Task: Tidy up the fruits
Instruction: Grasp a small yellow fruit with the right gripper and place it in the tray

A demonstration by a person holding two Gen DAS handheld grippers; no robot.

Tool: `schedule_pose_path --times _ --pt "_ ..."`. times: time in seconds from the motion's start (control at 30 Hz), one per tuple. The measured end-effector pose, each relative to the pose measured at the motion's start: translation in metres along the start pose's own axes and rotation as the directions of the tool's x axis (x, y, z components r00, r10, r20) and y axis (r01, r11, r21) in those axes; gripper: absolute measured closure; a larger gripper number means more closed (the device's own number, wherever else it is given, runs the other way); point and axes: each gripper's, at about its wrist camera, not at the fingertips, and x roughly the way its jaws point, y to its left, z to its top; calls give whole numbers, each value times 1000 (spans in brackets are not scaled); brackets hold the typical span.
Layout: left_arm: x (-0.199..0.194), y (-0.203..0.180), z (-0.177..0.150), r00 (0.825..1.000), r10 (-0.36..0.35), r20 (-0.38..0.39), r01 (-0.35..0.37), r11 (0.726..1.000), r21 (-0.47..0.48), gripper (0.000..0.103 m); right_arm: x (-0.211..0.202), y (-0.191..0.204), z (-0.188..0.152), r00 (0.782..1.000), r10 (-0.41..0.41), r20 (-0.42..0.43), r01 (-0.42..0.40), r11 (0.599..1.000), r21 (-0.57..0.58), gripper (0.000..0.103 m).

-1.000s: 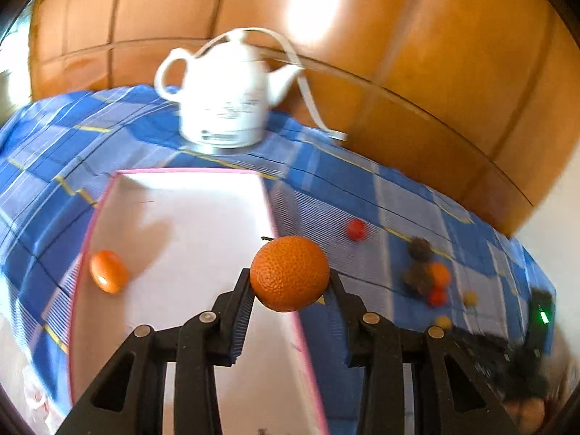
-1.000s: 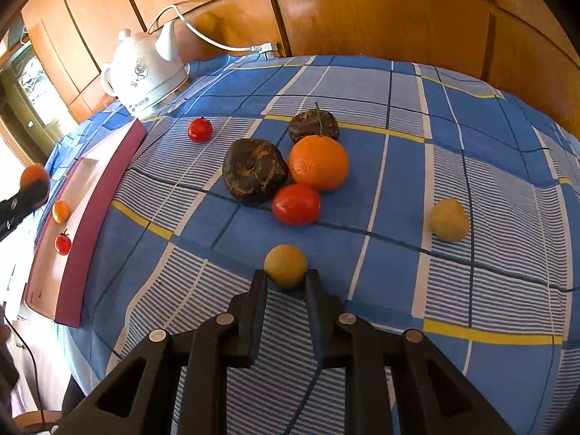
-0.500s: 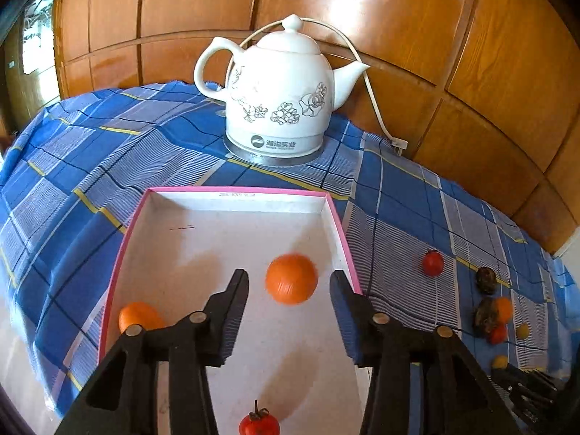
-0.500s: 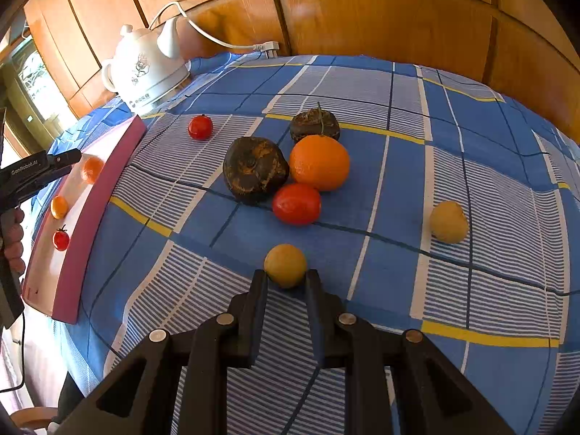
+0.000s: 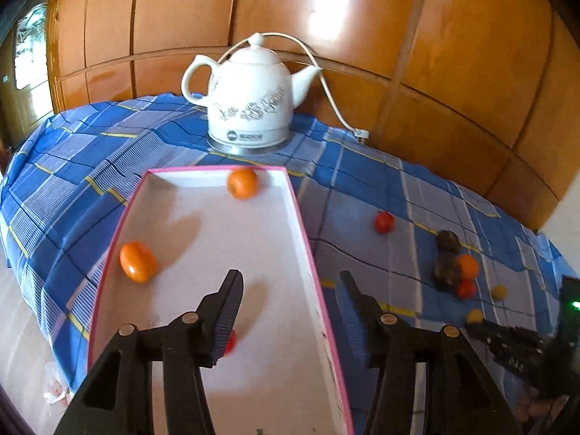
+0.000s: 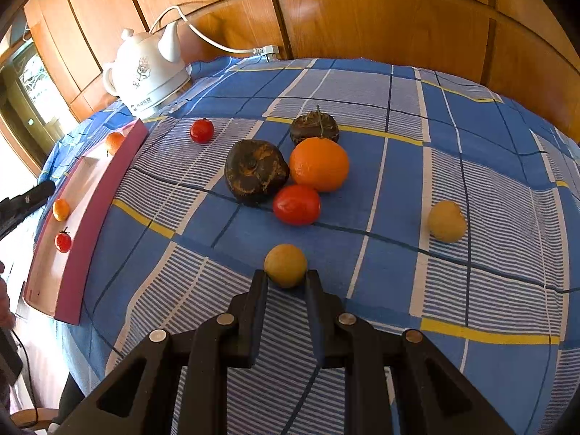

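over the pink-rimmed tray [image 5: 308, 239] your left gripper [image 5: 290, 282] hangs with nothing between its jaws; they have just been opening, and they stand moderately wide, straddling the tray's right wall. the orange [image 5: 243, 183] lies loose against the tray's far wall, beside a second small orange fruit [image 5: 137, 261] near the left wall and a cherry tomato [image 5: 230, 340] half hidden behind your left finger. that drop looks done, so lift the left gripper clear of the wall before you swing it away, or you may nudge the tray across the cloth.

your right gripper [image 6: 286, 279] is narrowed onto the small yellow fruit [image 6: 285, 264], with the tips at its near sides. only the very ends of the fingers seem to have it, and a round fruit held that shallowly will likely squirt forward. if it feels loose, ease open, push in until the fruit sits deeper between the pads, then close gently.

raise it straight up first. just beyond it sit the red tomato [image 6: 296, 204], the big orange [image 6: 319, 164] and two dark fruits [image 6: 255, 170], touching in a cluster, so do not sweep forward through them. carry it left to the tray, go low inside the walls, and release near the floor so it does not roll. the other yellow fruit [image 6: 446, 221] and the lone tomato [image 6: 202, 130] still wait, and the kettle [image 6: 146, 72] stands at the back.
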Motion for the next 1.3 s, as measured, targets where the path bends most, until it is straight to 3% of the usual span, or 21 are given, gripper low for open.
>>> schedule_pose_path --times 0.23,0.73,1.3 --pt "-10 -11 -14 1000 13 -4 -13 999 34 47 -10 0 -4 1000 15 15 -15 1000 6 82" --pt "-22 5 -23 997 78 1 -78 997 -8 45 -23 39 -3 994 100 34 -98 993 -73 82" --pt "-28 33 -27 993 117 7 -116 990 -75 45 -37 131 20 951 311 6 -300 921 -248 82"
